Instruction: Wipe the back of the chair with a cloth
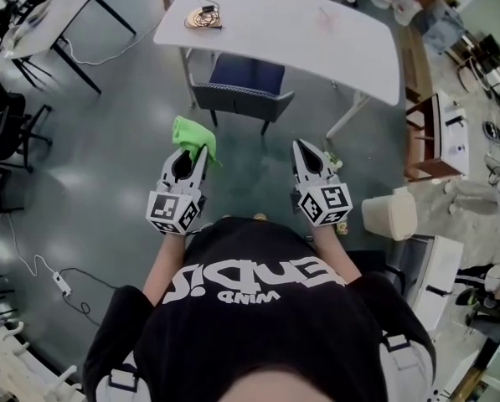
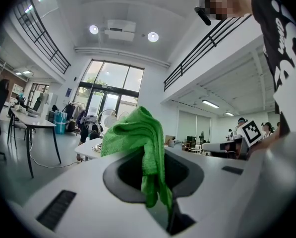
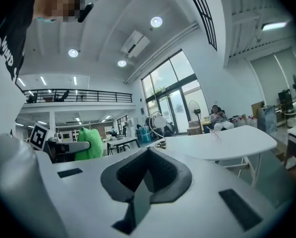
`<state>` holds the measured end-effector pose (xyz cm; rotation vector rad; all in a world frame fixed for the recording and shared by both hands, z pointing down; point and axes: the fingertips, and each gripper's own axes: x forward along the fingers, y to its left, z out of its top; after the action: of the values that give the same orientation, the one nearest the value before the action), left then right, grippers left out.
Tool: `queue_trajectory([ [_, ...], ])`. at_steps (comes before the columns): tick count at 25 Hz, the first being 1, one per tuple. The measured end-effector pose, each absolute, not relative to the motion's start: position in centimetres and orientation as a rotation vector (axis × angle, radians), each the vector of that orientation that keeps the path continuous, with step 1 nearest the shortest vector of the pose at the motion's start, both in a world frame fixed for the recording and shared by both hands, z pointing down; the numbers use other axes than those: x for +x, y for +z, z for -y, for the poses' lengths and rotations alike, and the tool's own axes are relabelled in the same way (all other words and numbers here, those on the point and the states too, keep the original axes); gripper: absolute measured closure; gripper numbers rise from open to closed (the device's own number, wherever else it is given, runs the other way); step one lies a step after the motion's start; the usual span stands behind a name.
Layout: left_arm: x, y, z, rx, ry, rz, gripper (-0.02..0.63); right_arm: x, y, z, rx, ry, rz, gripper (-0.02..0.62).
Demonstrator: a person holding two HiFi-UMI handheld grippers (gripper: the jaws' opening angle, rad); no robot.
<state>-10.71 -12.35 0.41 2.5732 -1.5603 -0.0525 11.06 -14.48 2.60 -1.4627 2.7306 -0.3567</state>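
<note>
A blue-seated chair [image 1: 241,84] is tucked under the white table [image 1: 317,36], its grey back [image 1: 237,100] facing me. My left gripper [image 1: 197,146] is shut on a green cloth [image 1: 194,135], held in the air short of the chair back. In the left gripper view the cloth [image 2: 140,145] hangs out from between the closed jaws of the left gripper [image 2: 155,175]. My right gripper [image 1: 304,147] is shut with nothing in it, level with the left and a little to the right of the chair. In the right gripper view the right gripper [image 3: 147,172] points toward the table [image 3: 222,140], with the cloth [image 3: 89,144] at left.
A coiled cable on a round mat [image 1: 203,19] lies on the table's far left. Another white table [image 1: 53,15] and black chairs [image 1: 7,120] stand at left. A wooden stool [image 1: 430,136] and a cream bin [image 1: 390,214] are at right. A power strip [image 1: 61,283] lies on the floor.
</note>
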Motion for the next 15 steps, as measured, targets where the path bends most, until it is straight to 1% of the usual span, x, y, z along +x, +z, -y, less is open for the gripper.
queue_trajectory([
  [15,-9.3,0.7,10.8,2.519,-0.058,1.592,0.537,11.9,2.1,13.5,-1.466,-0.321,-2.75,0.6],
])
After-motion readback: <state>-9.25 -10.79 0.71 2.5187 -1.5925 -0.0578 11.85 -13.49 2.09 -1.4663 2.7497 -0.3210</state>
